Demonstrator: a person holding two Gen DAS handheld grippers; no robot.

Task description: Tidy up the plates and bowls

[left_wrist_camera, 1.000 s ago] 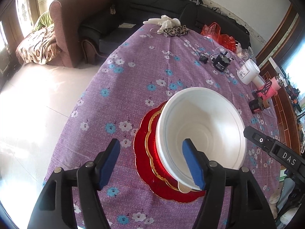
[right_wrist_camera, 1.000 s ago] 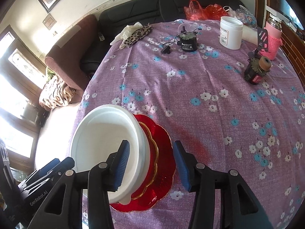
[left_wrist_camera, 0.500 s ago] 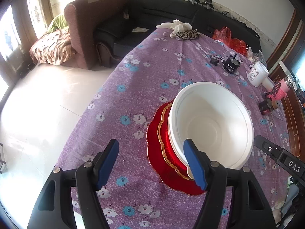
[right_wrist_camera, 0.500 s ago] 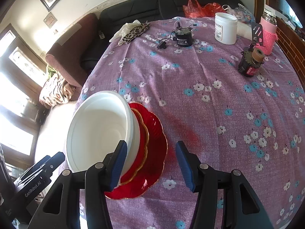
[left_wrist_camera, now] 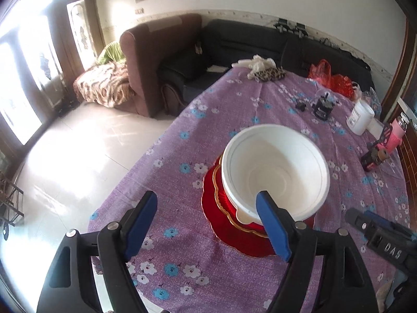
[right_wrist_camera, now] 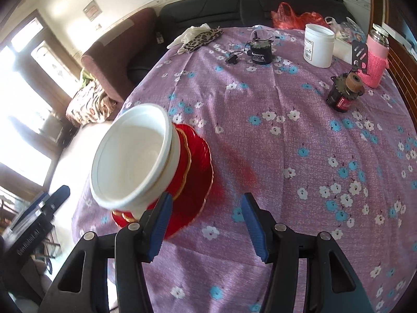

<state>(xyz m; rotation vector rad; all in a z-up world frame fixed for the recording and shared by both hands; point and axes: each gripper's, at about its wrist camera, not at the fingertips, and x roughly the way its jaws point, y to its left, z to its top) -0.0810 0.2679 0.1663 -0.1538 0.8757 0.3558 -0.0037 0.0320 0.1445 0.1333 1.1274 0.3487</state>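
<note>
A white bowl [left_wrist_camera: 276, 172] sits stacked on a red gold-rimmed bowl [left_wrist_camera: 221, 198], which sits on a red plate [left_wrist_camera: 234, 237] on the purple flowered tablecloth [left_wrist_camera: 208, 120]. My left gripper [left_wrist_camera: 206, 224] is open and empty, just short of the stack, its right finger in front of the white bowl's near rim. The same white bowl [right_wrist_camera: 133, 161] and red plate [right_wrist_camera: 198, 180] show at the left of the right wrist view. My right gripper [right_wrist_camera: 206, 224] is open and empty, above the cloth just right of the stack.
At the table's far side stand a white jar [right_wrist_camera: 319, 44], a pink bottle [right_wrist_camera: 376, 60], a small black device [right_wrist_camera: 260, 52], a dark canister [right_wrist_camera: 345, 94], red bags [right_wrist_camera: 294, 15] and cloths [right_wrist_camera: 200, 37]. Sofas [left_wrist_camera: 161, 60] lie beyond the table edge; floor lies left.
Both grippers have drawn back and risen from the stack, so the bowls look smaller and more of the room shows. The stack has not moved. Both stay open.
</note>
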